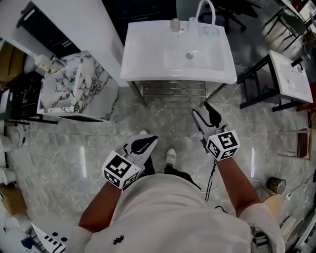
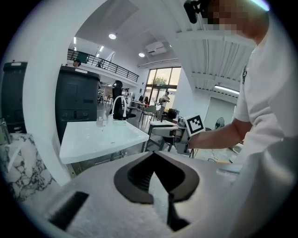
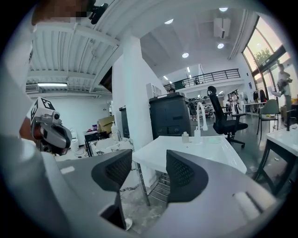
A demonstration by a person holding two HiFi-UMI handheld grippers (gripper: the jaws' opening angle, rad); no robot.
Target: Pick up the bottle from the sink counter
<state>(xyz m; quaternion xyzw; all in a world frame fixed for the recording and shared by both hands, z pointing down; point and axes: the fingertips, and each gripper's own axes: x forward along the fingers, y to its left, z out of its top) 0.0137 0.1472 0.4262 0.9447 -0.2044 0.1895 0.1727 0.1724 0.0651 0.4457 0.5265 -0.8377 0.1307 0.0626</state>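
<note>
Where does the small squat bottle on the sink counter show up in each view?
Head view: the bottle is at top centre, on the back edge of the sink.
Left gripper view: the bottle is left of centre, far off.
Right gripper view: the bottle is right of centre.
Shared landmark: the white arched faucet just right of the bottle in all three.

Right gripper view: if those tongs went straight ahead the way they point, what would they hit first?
Probably the front edge of the white sink counter, which shows between the open, empty right tongs. Depth is unclear.
</note>
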